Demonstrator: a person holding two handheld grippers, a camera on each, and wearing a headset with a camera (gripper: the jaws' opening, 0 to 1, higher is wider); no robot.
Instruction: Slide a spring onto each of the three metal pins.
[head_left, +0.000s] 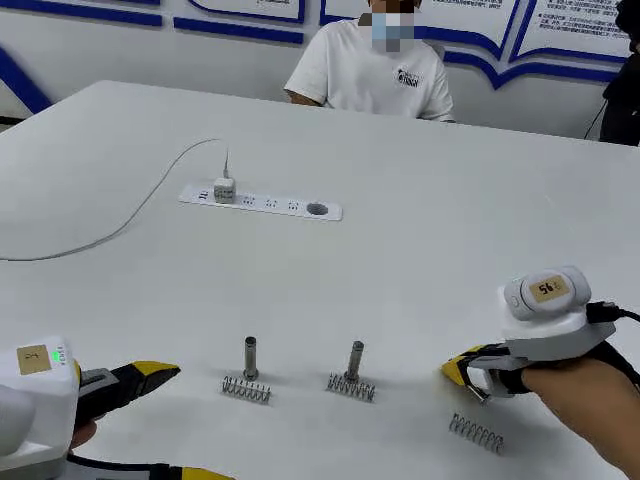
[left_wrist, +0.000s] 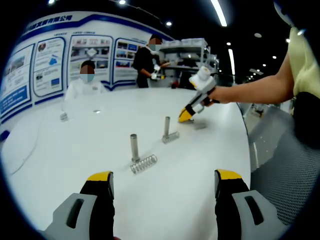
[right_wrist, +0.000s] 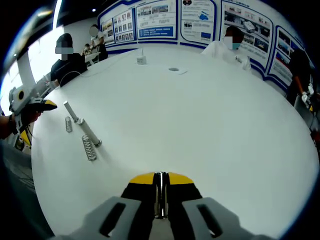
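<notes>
left gripper (left_wrist: 162, 180) is found nearest, low at the near left of the head view. its yellow-tipped jaws are spread wide, with nothing held between them.

white tabletop (head_left: 400, 260) is recorded under everything. a person in a white shirt (head_left: 370, 70) is seated at its far edge.

right gripper (head_left: 458, 370) is held low over the tabletop at the near right. in the right gripper view its jaws are seen pressed together on a slim bright metal piece, taken to be the third pin (right_wrist: 160, 197).

white power strip (head_left: 260, 201) is laid flat towards the far side. a grey cable (head_left: 120, 225) is run from it off to the left.

two pins are stood upright between the grippers, well apart from each other: left pin (head_left: 250, 357) and right pin (head_left: 355, 360).

left spring (head_left: 246, 390) is laid flat at the near foot of the left pin, and middle spring (head_left: 351, 388) likewise at the right pin. whether pin and spring touch cannot be told. loose spring (head_left: 476, 432) is laid flat just on the near side of the right gripper, apart from both standing pins.
</notes>
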